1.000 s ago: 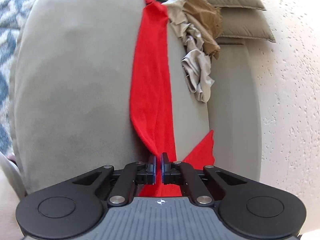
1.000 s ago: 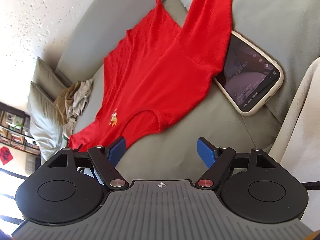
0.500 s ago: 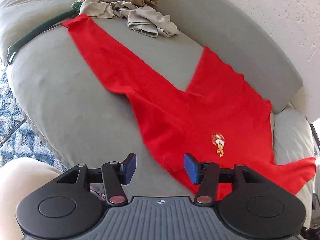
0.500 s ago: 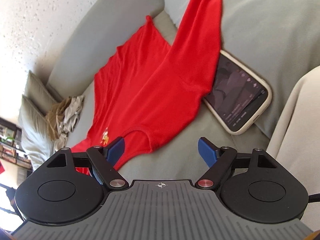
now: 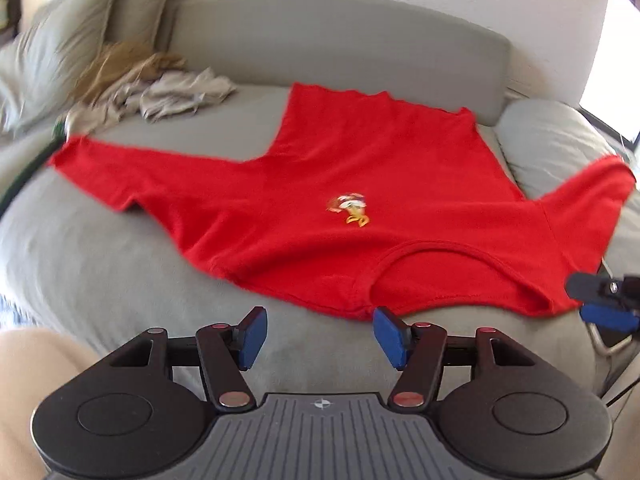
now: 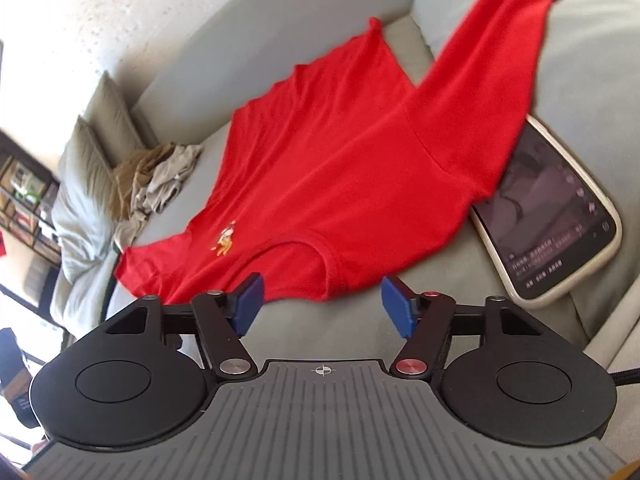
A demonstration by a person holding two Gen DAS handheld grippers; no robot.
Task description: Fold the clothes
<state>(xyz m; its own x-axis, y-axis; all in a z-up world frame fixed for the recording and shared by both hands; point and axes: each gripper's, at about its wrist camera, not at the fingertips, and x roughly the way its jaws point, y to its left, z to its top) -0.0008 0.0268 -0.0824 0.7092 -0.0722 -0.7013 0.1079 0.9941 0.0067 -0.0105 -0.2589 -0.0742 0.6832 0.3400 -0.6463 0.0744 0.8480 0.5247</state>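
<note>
A red long-sleeved shirt (image 5: 320, 160) with a small chest logo (image 5: 350, 208) lies spread face up on the grey sofa seat (image 5: 100, 260), collar toward me. One sleeve stretches left; the other drapes up over a cushion (image 6: 592, 40). My left gripper (image 5: 318, 336) is open just short of the neckline hem, holding nothing. My right gripper (image 6: 322, 306) is near the collar's right side. Its jaws are closing, and the hem edge lies at its tips with the pads off the cloth. The right gripper's fingertips (image 5: 608, 316) show at the left view's right edge.
A phone (image 6: 552, 216) lies on the seat, partly under the right sleeve. A crumpled beige and tan clothes pile (image 5: 160, 84) and pillows (image 5: 60, 40) sit at the far left. The sofa backrest (image 5: 320, 40) runs behind, and a person's leg (image 5: 24, 380) is at lower left.
The left gripper let go of the red sleeve, opened, rolled upright and swung over to the collar. The right gripper edged toward the neckline and its jaws narrowed.
</note>
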